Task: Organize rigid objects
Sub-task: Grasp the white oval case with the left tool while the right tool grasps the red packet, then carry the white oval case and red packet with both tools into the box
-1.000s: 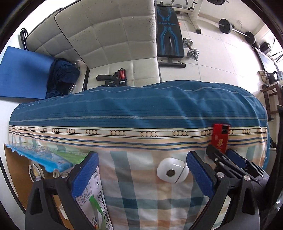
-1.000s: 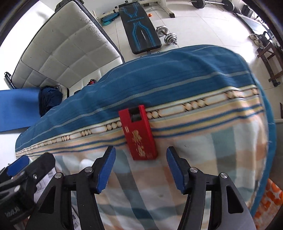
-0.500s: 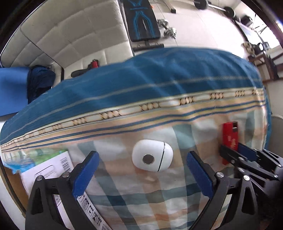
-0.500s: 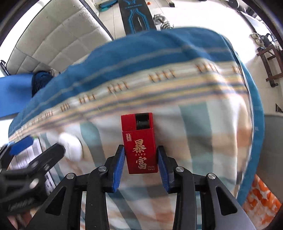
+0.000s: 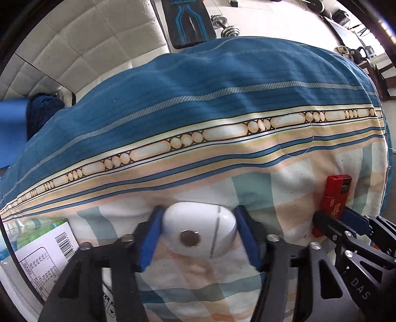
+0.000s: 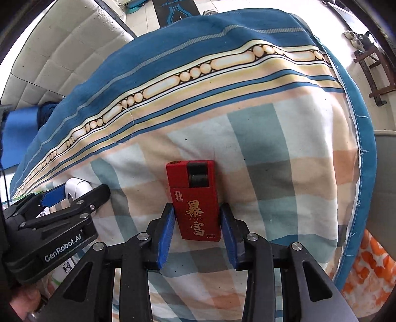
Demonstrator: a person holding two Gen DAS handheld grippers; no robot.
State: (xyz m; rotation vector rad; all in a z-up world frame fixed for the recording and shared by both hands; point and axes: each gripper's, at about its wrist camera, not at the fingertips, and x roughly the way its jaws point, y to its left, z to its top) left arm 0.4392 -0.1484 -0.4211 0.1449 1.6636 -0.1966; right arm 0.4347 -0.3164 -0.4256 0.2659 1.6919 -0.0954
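Note:
A white oval case [image 5: 198, 230] with a round metal button lies on the checked bedcloth [image 5: 222, 99]. My left gripper [image 5: 199, 213] points down over it. Its jaws are closing, and both blue pads [image 5: 151, 237] touch the case's sides. A red box [image 6: 193, 198] with gold characters lies further right on the cloth. My right gripper [image 6: 196, 210] is shut on its lower half. In the left wrist view, the red box [image 5: 335, 198] and right gripper [image 5: 329, 223] show at the right edge. In the right wrist view, the case [image 6: 76, 187] and left gripper [image 6: 74, 195] show at the left.
A white carton [image 5: 44, 252] with a barcode lies at the cloth's left edge. Behind the bed are a white quilted panel [image 5: 86, 49], a black and blue bench pad [image 5: 188, 22] and a dumbbell [image 5: 226, 27] on the floor. Orange-patterned fabric [image 6: 366, 267] lies beyond the right edge.
My left gripper came down over the white case and its jaws narrowed from wide onto it. My right gripper moved over the red box and closed on its sides.

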